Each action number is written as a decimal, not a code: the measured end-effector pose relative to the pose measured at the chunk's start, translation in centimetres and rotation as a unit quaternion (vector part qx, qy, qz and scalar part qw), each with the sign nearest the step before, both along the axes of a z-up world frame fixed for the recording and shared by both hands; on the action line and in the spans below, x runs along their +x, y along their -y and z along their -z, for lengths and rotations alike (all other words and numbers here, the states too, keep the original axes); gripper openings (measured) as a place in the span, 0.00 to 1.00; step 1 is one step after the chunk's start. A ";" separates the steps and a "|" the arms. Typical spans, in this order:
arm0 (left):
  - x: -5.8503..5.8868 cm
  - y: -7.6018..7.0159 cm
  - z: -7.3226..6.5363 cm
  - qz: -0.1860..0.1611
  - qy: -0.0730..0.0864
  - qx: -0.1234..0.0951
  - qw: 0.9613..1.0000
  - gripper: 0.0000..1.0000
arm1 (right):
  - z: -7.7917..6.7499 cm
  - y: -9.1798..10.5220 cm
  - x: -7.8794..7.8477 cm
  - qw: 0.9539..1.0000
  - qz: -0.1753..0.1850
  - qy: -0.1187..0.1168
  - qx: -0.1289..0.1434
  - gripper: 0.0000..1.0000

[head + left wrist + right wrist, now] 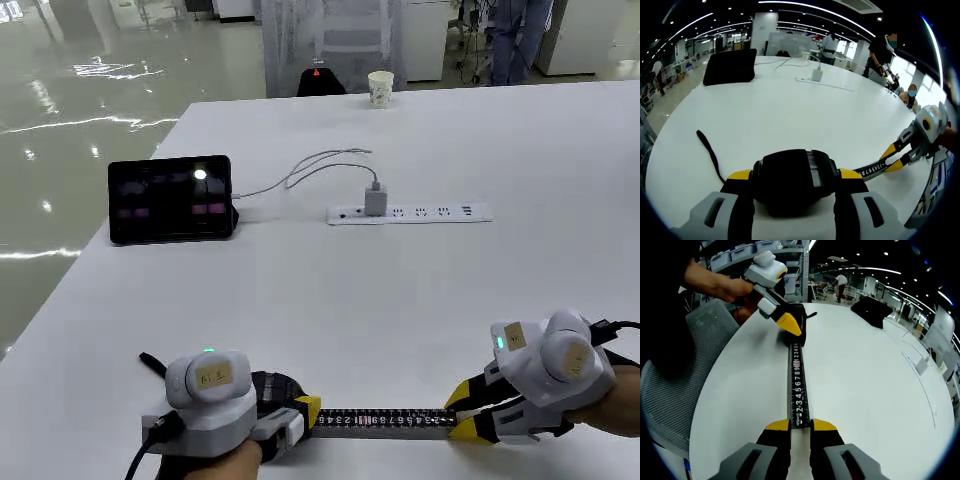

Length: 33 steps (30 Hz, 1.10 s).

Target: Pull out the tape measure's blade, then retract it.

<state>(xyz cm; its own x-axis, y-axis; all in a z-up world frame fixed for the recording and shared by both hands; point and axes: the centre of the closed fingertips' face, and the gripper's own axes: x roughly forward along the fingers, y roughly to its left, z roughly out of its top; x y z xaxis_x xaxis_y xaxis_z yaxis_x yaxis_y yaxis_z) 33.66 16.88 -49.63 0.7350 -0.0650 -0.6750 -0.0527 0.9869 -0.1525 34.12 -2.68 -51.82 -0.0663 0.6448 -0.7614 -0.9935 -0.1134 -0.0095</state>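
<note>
1. Surroundings: a dark tablet [170,198] stands far left on the bench [330,300]. A white power strip [410,213] with 1 charger [375,198] lies far centre, and its grey cable [320,165] loops toward the tablet. A paper cup [380,88] stands near the far edge. All are well apart from the tape measure.
2. Clearance: bare bench separates these items from the near edge, where both tools work.
3. Task item: the left tool [795,175] pinches the black, rounded tape measure case [790,195], with its strap [707,150] trailing left. The dark blade [796,385], with pale numerals, lies flat toward the right tool [800,425], whose yellow-tipped fingers are pressed together on its end.
</note>
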 end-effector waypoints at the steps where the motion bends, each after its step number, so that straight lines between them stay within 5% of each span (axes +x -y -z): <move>1: 0.0 0.0 0.0 0.000 0.000 0.000 1.000 0.59 | 0.0 -0.1 0.0 1.000 0.000 0.000 0.000 0.10; 33: 0.0 0.0 0.0 -0.001 -0.003 -0.006 1.000 0.59 | -0.1 -2.5 -0.2 1.000 -0.006 -0.004 0.012 0.10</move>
<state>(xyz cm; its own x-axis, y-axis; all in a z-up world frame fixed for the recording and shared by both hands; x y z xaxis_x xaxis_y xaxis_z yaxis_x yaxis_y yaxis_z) 33.65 16.92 -49.67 0.7309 -0.0716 -0.6787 -0.0565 0.9847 -0.1647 33.92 -0.14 -51.76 -0.0799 0.6619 -0.7453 -0.9921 -0.1254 -0.0050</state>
